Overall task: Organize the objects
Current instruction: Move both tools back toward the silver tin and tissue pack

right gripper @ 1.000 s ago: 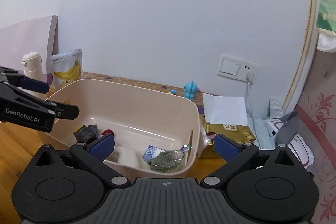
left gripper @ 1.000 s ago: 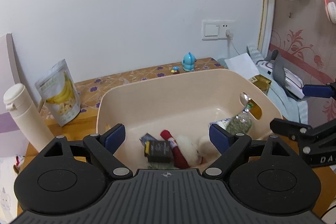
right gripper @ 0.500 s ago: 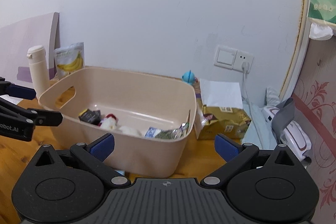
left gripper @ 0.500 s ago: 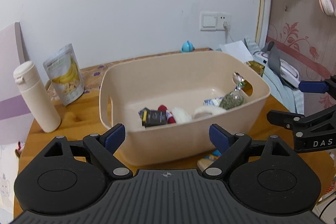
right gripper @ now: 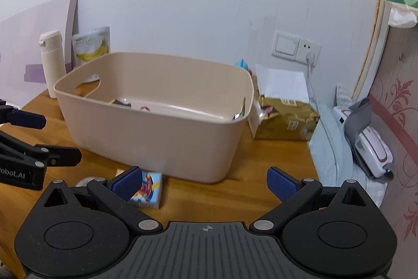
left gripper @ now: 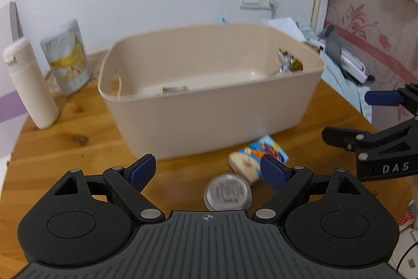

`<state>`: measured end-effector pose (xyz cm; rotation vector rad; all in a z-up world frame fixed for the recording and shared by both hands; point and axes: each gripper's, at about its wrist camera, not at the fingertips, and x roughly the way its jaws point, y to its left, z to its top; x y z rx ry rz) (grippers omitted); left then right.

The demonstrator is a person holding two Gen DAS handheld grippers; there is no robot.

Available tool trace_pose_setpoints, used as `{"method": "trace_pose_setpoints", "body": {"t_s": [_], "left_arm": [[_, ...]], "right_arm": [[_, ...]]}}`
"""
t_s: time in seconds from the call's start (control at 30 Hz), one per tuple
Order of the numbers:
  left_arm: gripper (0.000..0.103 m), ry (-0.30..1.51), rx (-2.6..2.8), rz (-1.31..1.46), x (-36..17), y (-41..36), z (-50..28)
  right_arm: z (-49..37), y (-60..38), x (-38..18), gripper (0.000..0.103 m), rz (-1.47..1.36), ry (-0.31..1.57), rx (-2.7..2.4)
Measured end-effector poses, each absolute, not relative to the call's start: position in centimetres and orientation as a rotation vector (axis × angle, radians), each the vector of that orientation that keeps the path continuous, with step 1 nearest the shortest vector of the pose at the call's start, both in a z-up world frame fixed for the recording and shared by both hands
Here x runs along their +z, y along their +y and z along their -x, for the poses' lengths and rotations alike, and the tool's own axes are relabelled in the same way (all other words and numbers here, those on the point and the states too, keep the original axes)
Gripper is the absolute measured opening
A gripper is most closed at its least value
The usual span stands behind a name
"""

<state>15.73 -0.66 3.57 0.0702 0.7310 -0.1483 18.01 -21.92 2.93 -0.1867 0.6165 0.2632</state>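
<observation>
Moved: both grippers have drawn back from the beige bin (left gripper: 209, 106), baring table in front of it.
Left gripper (left gripper: 207, 170): jaws wide apart, holding nothing.
Right gripper (right gripper: 206, 182): spread wide, empty.
Table: colourful packet (left gripper: 257, 157) and round tin (left gripper: 227, 192) before the bin.
Bin contents: probably wrappers, blurred.

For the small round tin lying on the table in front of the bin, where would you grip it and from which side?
Probably across its rim, coming straight down from above. The round tin lies flat on the wooden table with its labelled face up, so only its low side wall offers opposing surfaces. The open left gripper already straddles it; the colourful packet crowds its far right side.
</observation>
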Motion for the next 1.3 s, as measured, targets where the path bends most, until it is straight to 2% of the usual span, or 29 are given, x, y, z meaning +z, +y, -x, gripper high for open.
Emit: {"method": "trace_pose_setpoints", "body": {"t_s": [0.9, 1.3], "left_arm": [[0.088, 0.823, -0.178, -0.074, -3.2, 0.1, -17.3], [0.079, 0.782, -0.183, -0.086, -3.5, 1.9, -18.6]], "right_arm": [[-19.2, -20.5, -3.8, 0.103, 0.129, 0.76, 0.261], [-20.1, -18.5, -5.0, 0.103, 0.138, 0.789, 0.315]]}}
